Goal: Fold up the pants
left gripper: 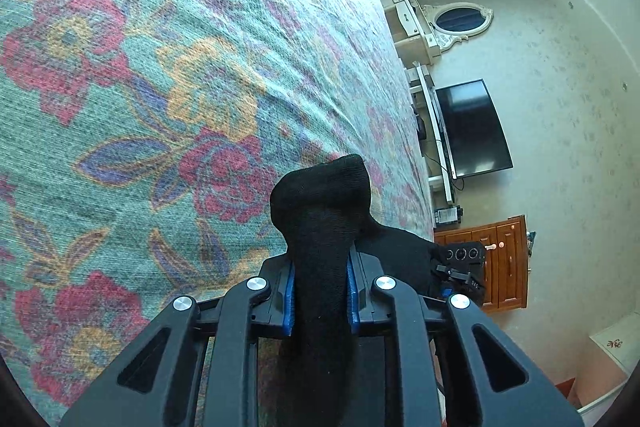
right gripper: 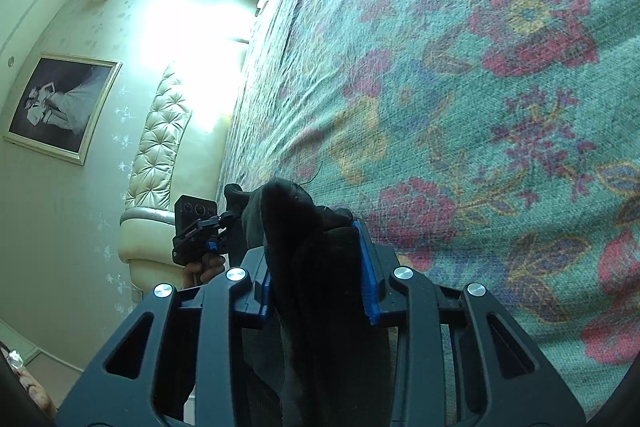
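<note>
The left gripper is clamped on a bunch of the black pants, the cloth squeezed between its blue pads and sticking up past them. The right gripper pinches another bunch of the pants the same way. Beyond both grippers lies the bed with its flowered cover. Past the bed edge, right of the left gripper, stands a dark TV.

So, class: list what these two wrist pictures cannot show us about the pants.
- Left wrist view: most of the pants hidden below the left hand-held gripper; length unknown.
- Right wrist view: pants cut off behind the right hand-held gripper; fold state unclear.
- Which part each grips: cannot tell.
</note>
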Motion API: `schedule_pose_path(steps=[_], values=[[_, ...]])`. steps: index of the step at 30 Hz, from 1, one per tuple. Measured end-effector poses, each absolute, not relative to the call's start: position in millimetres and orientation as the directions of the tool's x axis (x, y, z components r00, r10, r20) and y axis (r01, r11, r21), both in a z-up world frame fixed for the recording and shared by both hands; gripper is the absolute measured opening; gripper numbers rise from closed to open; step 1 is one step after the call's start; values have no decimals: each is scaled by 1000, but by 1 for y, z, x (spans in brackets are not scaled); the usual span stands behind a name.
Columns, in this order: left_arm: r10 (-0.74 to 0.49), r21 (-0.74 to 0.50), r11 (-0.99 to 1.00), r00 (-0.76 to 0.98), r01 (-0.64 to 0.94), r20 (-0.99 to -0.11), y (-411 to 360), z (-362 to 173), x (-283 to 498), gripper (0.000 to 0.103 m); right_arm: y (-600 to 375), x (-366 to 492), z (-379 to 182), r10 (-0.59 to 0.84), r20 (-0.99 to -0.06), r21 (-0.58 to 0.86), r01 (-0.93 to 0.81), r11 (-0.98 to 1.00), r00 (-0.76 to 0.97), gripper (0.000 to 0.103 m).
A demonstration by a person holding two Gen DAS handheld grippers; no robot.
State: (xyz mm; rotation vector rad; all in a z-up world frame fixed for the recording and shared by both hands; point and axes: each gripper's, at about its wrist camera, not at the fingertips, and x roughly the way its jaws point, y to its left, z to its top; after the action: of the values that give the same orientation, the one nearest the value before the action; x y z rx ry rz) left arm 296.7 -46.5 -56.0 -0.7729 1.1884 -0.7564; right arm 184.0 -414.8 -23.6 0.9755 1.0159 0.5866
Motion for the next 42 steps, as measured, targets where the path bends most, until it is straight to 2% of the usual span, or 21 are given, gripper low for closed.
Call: schedule_pose_path(steps=[11,42], values=[[-812,-827,559,241,57,-532,-3,-55,322,19,-373,227,-33,820,-416,896,22,443,393,32],[-799,-831,556,281,8,-532,19,-63,379,19,-345,334,-47,859,-375,921,34,388,348,32]])
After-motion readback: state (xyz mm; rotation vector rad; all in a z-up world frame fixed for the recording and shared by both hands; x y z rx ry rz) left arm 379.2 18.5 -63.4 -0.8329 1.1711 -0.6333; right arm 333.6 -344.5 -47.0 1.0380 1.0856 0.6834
